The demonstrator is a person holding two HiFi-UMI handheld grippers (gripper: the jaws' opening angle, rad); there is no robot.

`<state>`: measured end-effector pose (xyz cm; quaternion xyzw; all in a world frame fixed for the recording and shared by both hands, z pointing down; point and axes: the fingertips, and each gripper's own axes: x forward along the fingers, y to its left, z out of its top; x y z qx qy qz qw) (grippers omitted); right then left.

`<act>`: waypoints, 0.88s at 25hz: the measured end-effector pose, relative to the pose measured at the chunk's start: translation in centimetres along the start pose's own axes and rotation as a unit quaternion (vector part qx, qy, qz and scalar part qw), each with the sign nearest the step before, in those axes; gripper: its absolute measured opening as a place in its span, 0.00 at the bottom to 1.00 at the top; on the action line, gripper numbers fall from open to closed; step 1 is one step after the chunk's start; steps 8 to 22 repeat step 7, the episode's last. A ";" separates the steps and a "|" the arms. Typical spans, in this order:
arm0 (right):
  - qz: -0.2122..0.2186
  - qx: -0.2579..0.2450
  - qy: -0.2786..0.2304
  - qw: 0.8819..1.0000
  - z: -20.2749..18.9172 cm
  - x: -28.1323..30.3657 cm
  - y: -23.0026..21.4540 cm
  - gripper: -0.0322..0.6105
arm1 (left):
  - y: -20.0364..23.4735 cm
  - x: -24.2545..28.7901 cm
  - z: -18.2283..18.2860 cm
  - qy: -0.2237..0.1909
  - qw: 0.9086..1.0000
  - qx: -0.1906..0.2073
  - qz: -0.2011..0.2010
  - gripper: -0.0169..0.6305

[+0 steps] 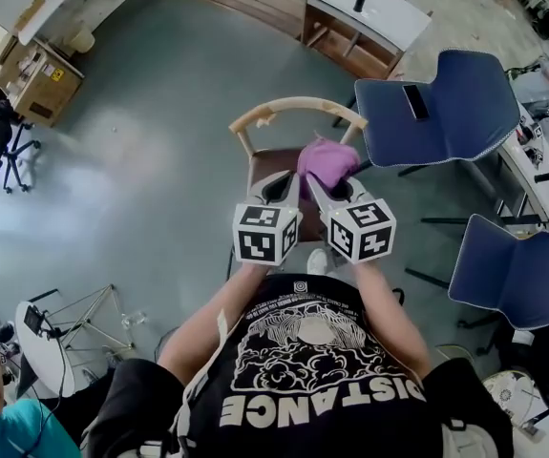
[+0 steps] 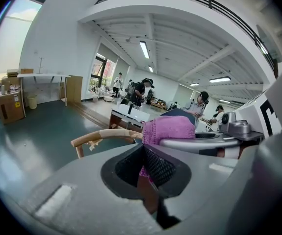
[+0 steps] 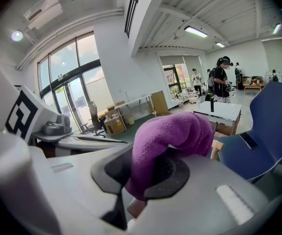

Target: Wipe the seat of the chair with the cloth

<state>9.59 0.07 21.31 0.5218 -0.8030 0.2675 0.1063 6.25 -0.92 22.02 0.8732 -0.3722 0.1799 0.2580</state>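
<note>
In the head view a wooden chair with a curved backrest [image 1: 293, 106] and a brown seat [image 1: 265, 163] stands in front of me. My right gripper [image 1: 325, 185] is shut on a purple cloth [image 1: 327, 159], held above the seat's right side. In the right gripper view the cloth [image 3: 172, 131] bulges up out of the closed jaws of that gripper [image 3: 155, 166]. Close beside it on the left, my left gripper [image 1: 280, 188] is shut with nothing in it. The left gripper view shows its jaws [image 2: 141, 150] pressed together, the cloth [image 2: 168, 128] on the neighbouring gripper, and the backrest [image 2: 101, 136] beyond.
Two blue padded chairs [image 1: 451, 103] [image 1: 517, 270] stand to the right. A white desk [image 1: 368, 10] is behind the wooden chair, and a cardboard box [image 1: 31, 79] sits far left. Grey floor lies to the chair's left. People stand in the far background [image 2: 140, 89].
</note>
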 end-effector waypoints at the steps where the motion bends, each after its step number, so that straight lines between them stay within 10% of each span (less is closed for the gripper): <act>1: 0.001 0.000 0.001 1.000 0.3 0.1 -0.1 0.14 | 0.0 0.1 0.3 0.000 1.000 -0.001 0.001 0.02; 22: 0.006 0.000 0.005 1.000 1.8 0.1 -0.6 0.14 | -0.2 0.5 2.0 0.001 1.000 -0.003 0.002 0.02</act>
